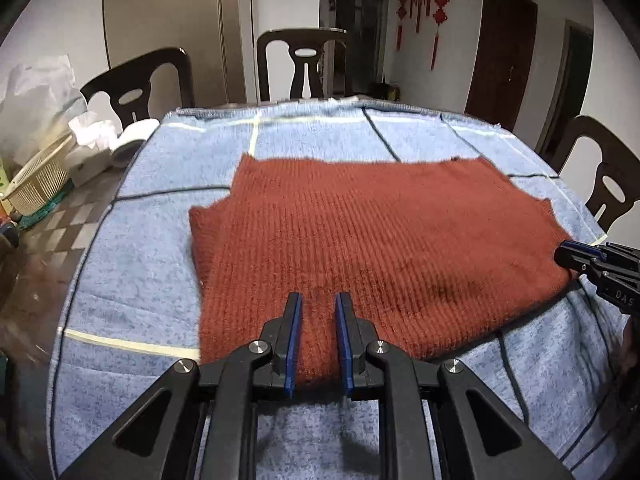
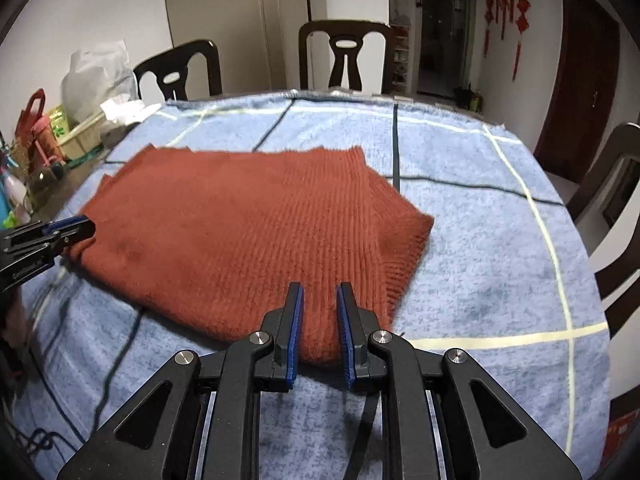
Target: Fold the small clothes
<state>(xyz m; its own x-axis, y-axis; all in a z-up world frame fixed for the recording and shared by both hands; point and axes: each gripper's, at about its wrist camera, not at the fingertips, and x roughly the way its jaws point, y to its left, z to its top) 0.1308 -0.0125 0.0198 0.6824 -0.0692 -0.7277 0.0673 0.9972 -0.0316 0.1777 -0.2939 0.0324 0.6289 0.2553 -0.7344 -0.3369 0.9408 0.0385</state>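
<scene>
A: Where's the rust-red ribbed knit sweater [image 1: 360, 240]?
B: On the blue checked towel [image 1: 132, 264] over our surface, long axis running between our hands; left gripper [image 1: 318, 300] and right gripper [image 2: 319, 290] each pinch its near hem, at opposite ends

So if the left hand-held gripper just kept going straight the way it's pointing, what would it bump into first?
Most likely the rust-red knitted sweater itself: the left hand-held gripper angles down onto its near edge, though the exact contact is hard to judge.

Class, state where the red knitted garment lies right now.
The red knitted garment lies flat on the blue checked blanket, its near edge between the fingers of the left gripper and right gripper.
</scene>
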